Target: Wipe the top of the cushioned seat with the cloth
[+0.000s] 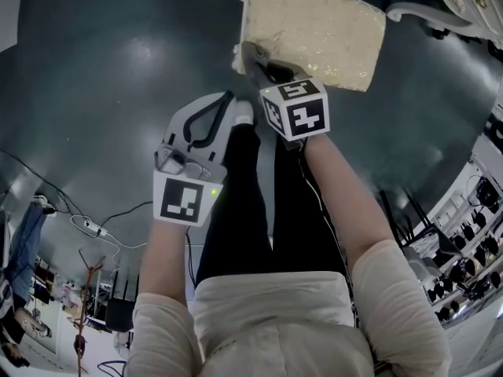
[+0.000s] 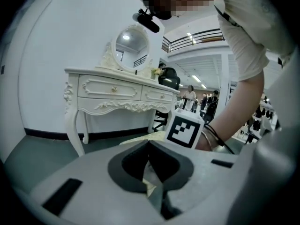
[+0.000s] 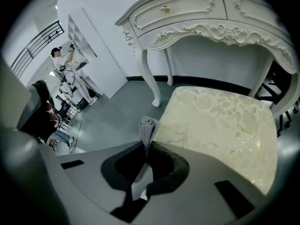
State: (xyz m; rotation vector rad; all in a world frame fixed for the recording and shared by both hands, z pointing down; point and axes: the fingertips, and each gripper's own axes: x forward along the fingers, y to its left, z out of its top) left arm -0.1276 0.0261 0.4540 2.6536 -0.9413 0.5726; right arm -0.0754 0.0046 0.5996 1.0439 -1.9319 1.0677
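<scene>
Right tongs pinching cloth, beside cushioned seat; dressing table behind

seat: pale cream cloth, woven leaf pattern, faint sheen | cloth at the seat's edge: grey, coarse knit, matt | table behind the seat: white, smooth paint — carved trim | floor around the seat: grey, smooth, glossy | right gripper: grey matt plastic

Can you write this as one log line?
right gripper: shut on cloth | left gripper: shut, empty | cloth: by cushioned seat edge
</scene>
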